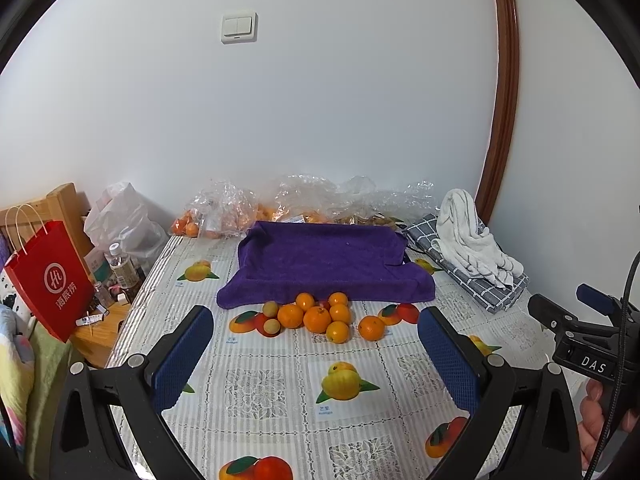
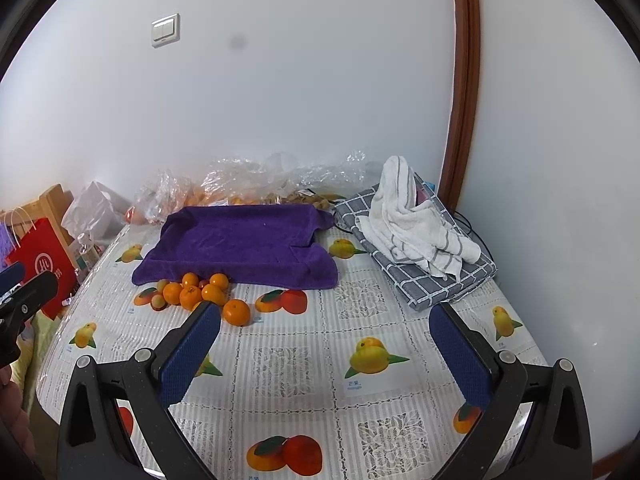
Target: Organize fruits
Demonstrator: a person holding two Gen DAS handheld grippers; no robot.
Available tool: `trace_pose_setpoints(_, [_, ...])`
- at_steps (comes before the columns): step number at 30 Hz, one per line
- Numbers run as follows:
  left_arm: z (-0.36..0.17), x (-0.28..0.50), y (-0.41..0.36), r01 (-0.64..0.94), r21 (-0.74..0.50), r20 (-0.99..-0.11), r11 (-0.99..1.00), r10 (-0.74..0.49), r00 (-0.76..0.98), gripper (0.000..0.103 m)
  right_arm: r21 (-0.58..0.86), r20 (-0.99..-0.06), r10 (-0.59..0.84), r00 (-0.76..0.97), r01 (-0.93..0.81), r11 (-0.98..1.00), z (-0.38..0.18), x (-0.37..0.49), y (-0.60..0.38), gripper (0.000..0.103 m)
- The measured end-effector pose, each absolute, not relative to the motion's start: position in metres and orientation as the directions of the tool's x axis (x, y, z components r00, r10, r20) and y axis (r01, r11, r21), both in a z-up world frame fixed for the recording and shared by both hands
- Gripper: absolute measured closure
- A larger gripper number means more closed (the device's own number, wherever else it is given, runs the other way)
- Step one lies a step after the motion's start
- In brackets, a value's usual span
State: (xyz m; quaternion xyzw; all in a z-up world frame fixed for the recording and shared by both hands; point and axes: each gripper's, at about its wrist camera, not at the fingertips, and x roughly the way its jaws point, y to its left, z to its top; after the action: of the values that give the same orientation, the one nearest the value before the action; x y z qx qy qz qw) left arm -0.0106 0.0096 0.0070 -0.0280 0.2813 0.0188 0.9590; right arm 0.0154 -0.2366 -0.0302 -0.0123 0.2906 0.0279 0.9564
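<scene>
1. My left gripper [image 1: 316,350] is wide apart and holds nothing.
2. My right gripper [image 2: 325,342] is wide apart too.
3. The oranges [image 1: 317,319] sit on the worktop [image 1: 280,392], touching the purple towel [image 1: 320,264].

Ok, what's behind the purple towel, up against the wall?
Behind the purple towel sit crumpled clear plastic bags; orange fruit shows through the left bag. The towel's raised back edge hides the bags' lower parts, and the towel covers whatever lies beneath it.
</scene>
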Motion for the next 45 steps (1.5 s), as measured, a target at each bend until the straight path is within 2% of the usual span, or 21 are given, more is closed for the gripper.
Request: trace_pose_setpoints(45, [0.01,-0.0144,0.0117,-0.054,-0.046,-0.533,0.997,0.021,0.846,0.0,-0.005,-0.545,0.045,0.837,-0.057,0.998,-0.03,0.0111,-0.2329,0.0])
